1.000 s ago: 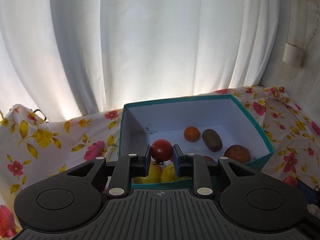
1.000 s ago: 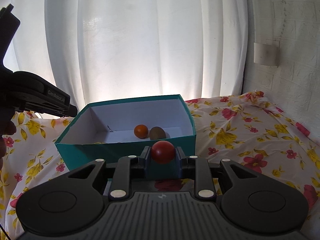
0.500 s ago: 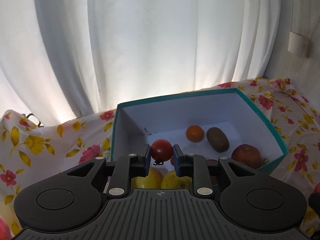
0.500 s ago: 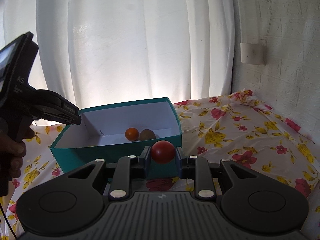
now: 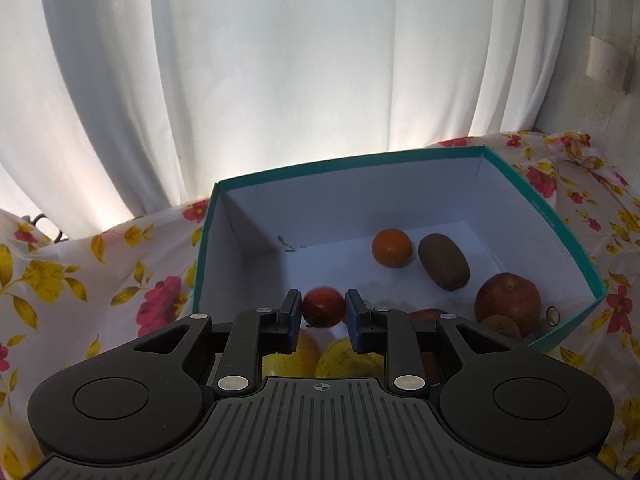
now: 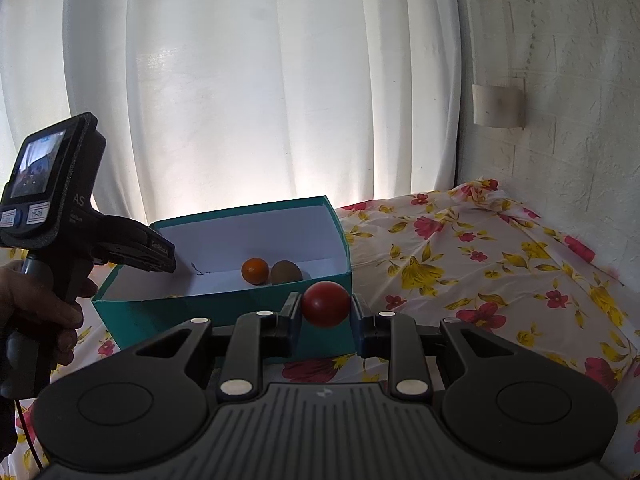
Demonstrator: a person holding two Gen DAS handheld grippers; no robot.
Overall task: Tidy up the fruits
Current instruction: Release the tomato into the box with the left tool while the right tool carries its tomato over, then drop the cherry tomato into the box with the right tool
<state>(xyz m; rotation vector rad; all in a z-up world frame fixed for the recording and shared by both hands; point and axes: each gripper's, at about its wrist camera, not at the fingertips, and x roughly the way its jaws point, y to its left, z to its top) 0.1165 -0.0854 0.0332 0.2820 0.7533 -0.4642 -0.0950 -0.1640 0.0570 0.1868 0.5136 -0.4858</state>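
My left gripper (image 5: 323, 314) hangs over the near left part of the teal box (image 5: 576, 248). A red tomato (image 5: 323, 306) sits between its jaws with small gaps each side, slightly blurred. Inside the box lie an orange (image 5: 392, 248), a kiwi (image 5: 443, 261), a red apple (image 5: 507, 298) and yellow fruits (image 5: 348, 360). My right gripper (image 6: 325, 314) is shut on another red tomato (image 6: 325, 303), held just outside the box's near right corner (image 6: 344, 280). The left gripper's body (image 6: 132, 246) shows over the box in the right wrist view.
The box stands on a floral cloth (image 6: 480, 272) over a soft surface. White curtains (image 5: 280, 80) hang right behind it. A rough white wall (image 6: 560, 80) with a small fitting (image 6: 498, 106) is at the right. A hand (image 6: 40, 308) holds the left gripper's handle.
My left gripper moved forward over the box and its jaws have widened around the tomato, which has dropped slightly. My right gripper moved back and right with its tomato.
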